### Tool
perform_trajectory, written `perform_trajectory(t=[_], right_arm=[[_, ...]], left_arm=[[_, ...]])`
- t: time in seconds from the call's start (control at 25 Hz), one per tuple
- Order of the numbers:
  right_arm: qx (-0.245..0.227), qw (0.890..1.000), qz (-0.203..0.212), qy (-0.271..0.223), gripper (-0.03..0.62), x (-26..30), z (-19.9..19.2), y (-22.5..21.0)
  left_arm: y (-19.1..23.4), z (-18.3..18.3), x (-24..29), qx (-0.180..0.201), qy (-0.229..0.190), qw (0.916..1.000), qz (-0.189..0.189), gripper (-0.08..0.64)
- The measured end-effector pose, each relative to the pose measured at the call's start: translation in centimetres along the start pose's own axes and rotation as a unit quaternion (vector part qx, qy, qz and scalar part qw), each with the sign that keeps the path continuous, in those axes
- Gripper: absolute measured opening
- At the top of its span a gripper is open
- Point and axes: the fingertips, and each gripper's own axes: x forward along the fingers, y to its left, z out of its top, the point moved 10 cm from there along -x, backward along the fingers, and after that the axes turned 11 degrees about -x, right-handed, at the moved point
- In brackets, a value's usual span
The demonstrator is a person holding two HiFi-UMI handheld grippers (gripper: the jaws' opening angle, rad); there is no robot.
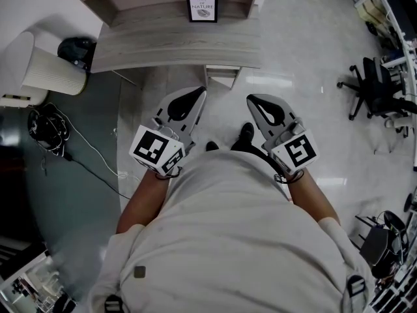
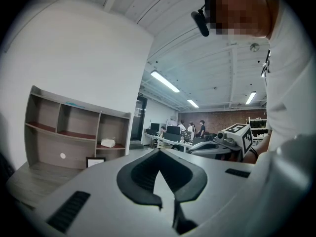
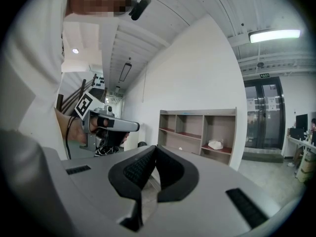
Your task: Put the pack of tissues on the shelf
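The pack of tissues [image 2: 108, 143] is a small white bundle lying in the lower right compartment of a wooden shelf unit [image 2: 58, 138] against the white wall. The right gripper view shows the same tissues [image 3: 215, 144] in the shelf [image 3: 185, 141]. Both grippers hang in front of the person's torso, well short of the shelf. My left gripper [image 1: 201, 92] has its jaws together with nothing between them, as its own view shows [image 2: 158, 155]. My right gripper [image 1: 250, 98] is also shut and empty [image 3: 156, 150].
A grey wooden desk [image 1: 150, 47] juts out below the shelf and carries a framed picture [image 1: 202, 8]. A white armchair [image 1: 45, 70] and tangled black cables [image 1: 45, 126] lie to the left. An office chair [image 1: 374, 87] stands at the right.
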Motion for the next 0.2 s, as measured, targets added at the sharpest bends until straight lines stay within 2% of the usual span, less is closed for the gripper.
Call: perform_trajectory(t=[0.2], right_arm=[[0.003, 1.000, -0.001, -0.001, 0.020, -0.34, -0.41, -0.74]], left_arm=[[-0.03, -0.57, 0.85, 0.001, -0.002, 1.0000, -0.006, 0.015]])
